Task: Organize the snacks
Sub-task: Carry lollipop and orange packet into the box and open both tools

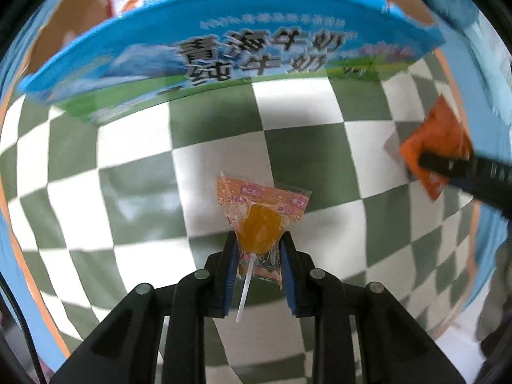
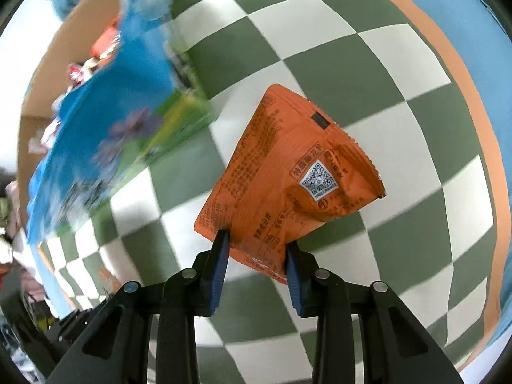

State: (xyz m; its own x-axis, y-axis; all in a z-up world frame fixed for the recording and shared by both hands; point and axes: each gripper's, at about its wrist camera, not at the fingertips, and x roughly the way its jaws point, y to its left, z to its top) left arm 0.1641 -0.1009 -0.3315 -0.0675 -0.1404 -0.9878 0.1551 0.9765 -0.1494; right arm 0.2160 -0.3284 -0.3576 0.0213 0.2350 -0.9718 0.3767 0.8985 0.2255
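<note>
This looks like a home tabletop set up for sorting snacks. A green-and-white checked cloth (image 1: 297, 147) with an orange border covers the surface, and on it stands a blue printed cardboard milk carton box (image 1: 224, 48) with brown flaps, holding red-and-white snack packets (image 2: 92, 60). The edges are too blurred to place the room.

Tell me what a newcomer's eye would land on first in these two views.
First, the bright orange foil snack packet, pinched at its lower edge by the right gripper above the green-and-white checkered cloth. Next, the orange lollipop in its clear printed wrapper, clamped in the left gripper. Behind both stands the blue cardboard milk box with snacks inside.
</note>
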